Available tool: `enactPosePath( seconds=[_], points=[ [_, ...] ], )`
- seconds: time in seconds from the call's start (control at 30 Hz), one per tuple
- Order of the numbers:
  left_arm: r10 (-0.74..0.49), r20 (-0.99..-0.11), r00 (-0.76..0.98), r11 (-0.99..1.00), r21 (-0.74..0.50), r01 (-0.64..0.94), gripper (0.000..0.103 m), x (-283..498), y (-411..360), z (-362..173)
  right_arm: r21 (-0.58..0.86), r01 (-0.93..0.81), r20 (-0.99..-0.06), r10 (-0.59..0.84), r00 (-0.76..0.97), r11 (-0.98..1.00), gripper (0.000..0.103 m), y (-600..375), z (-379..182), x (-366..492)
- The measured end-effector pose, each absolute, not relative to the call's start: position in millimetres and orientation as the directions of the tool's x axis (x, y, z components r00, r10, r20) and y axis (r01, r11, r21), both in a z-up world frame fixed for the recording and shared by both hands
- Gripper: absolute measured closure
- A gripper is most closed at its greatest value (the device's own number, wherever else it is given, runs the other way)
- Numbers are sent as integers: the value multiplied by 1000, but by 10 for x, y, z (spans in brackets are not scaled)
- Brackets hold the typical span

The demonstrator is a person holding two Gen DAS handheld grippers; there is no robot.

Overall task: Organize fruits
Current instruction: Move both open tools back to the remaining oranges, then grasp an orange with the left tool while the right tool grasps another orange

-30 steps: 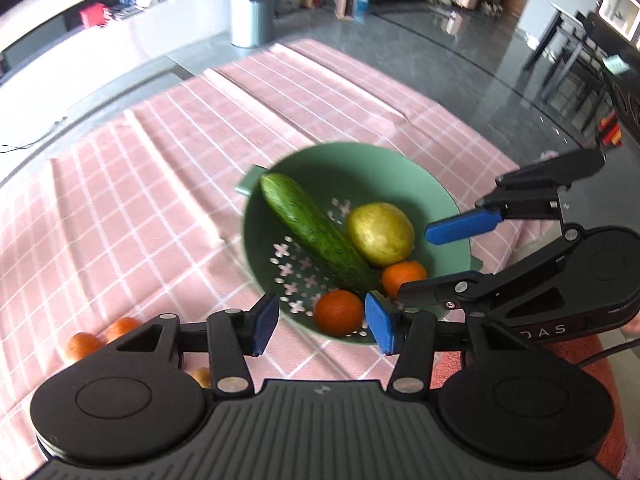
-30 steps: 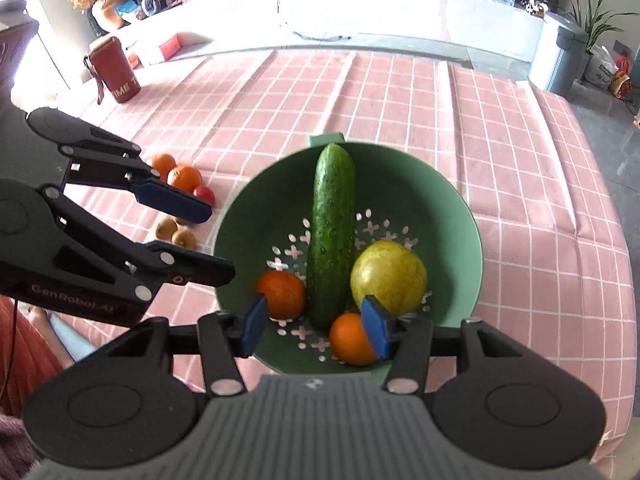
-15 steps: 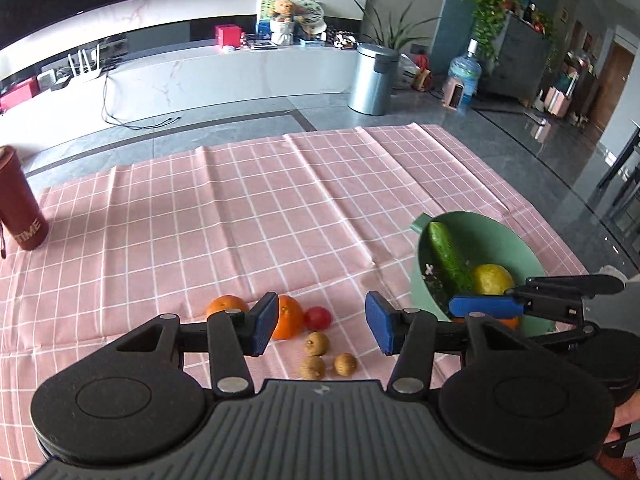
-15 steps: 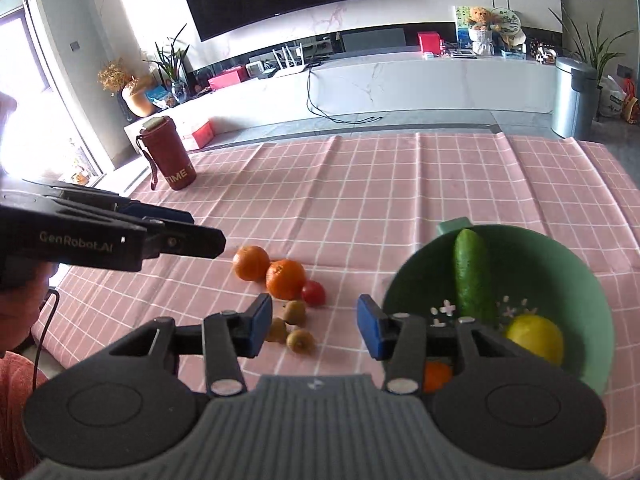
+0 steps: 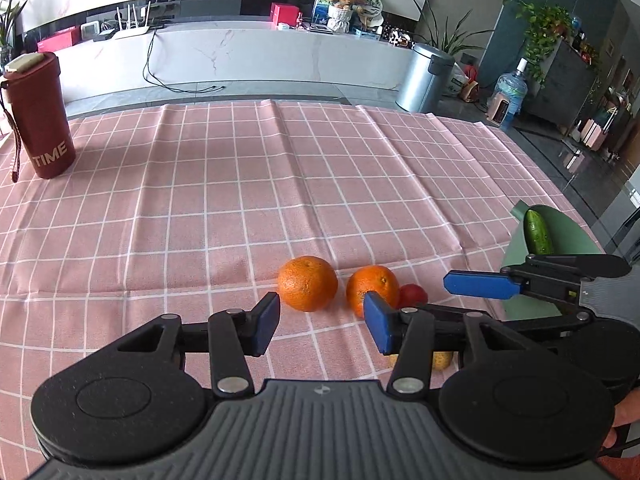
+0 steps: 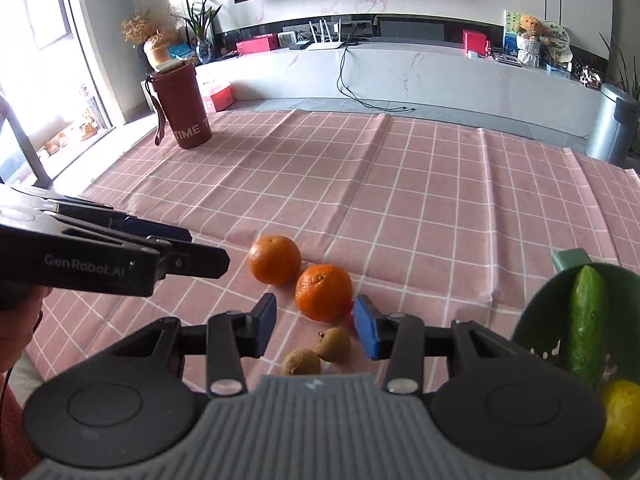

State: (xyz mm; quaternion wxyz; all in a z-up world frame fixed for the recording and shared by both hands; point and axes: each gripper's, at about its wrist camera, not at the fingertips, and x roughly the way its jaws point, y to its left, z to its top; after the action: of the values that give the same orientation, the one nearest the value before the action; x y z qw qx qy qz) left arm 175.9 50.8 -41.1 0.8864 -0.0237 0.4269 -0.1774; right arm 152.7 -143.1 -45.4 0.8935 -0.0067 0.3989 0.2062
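Left tongs (image 5: 320, 322): jaws apart, just narrowed, empty, above oranges (image 5: 307, 283).
Right tongs (image 6: 315, 325): jaws apart, just narrowed, empty.
Oranges: on tabletop (image 5: 240, 184), beside bowl (image 6: 624, 280).

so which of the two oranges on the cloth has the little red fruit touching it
The right-hand orange, the one nearer the green bowl. The small red fruit sits against its right side; the other orange lies apart to its left, with nothing touching it.

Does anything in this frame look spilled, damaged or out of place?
Nothing spilled or damaged. The one oddity: a cucumber lies in the green colander with a yellow fruit, while two oranges, a small red fruit and two brown fruits sit loose on the checked cloth.
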Motion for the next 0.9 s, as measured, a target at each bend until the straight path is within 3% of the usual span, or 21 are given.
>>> enactPosePath(
  seconds=[0.5, 0.77, 0.9],
  points=[
    [-391, -737, 552, 916, -249, 316, 46, 2069, 522, -810, 55, -453, -727, 346, 593, 890, 61, -1224, -850, 1842],
    [-364, -763, 534, 926, -233, 297, 46, 2178, 456, -900, 40, -479, -725, 356, 590, 877, 61, -1187, -883, 1879],
    [-378, -766, 520, 922, -262, 285, 51, 2189, 487, -897, 8, -496, -726, 346, 594, 868, 61, -1145, -903, 1874]
  ],
)
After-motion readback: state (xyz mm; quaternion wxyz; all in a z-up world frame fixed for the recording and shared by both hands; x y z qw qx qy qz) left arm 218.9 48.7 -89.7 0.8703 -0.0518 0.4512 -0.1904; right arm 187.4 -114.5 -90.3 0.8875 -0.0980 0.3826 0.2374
